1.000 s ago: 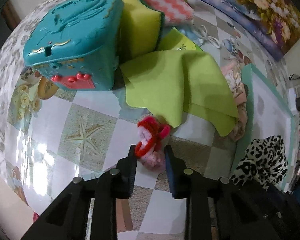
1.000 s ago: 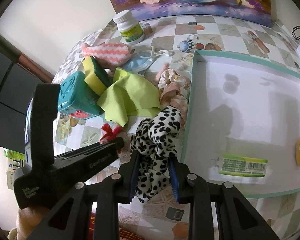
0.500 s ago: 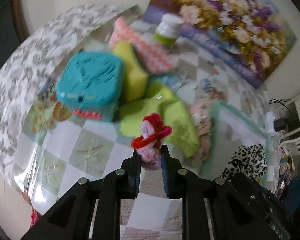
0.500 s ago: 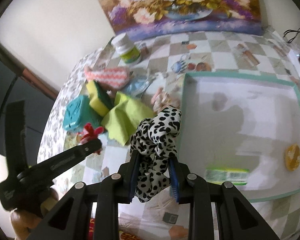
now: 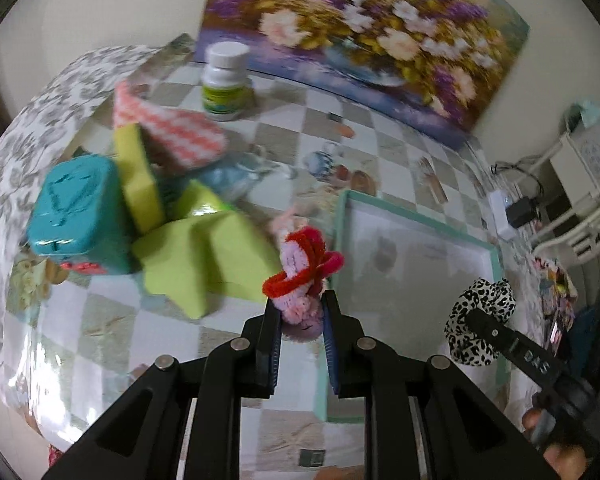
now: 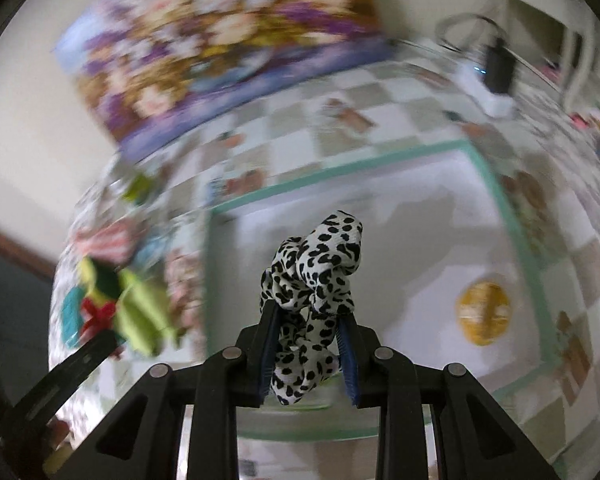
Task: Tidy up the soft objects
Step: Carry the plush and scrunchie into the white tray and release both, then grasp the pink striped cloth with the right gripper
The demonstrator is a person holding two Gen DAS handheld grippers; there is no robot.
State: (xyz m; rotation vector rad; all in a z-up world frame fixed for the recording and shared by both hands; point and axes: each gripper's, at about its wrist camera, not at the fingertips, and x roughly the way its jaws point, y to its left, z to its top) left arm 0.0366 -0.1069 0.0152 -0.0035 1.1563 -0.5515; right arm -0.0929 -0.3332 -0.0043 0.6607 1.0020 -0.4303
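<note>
Left tool (image 5: 300, 320) clamped on red-and-pink fuzzy toy (image 5: 302, 280), lifted off checkered surface (image 5: 100, 320) beside tray rim (image 5: 340, 240). Right tool (image 6: 308, 332) pinched tight around leopard-print scrunchie (image 6: 316, 268), held above white tray (image 6: 420, 240) with teal edge.

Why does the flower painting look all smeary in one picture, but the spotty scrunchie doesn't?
Right wrist view: the flower painting and table are streaked by motion blur, while the spotty scrunchie, pinched in the right gripper, stays sharp. Left wrist view: milder blur; window glare shines on the tablecloth at lower left.
</note>
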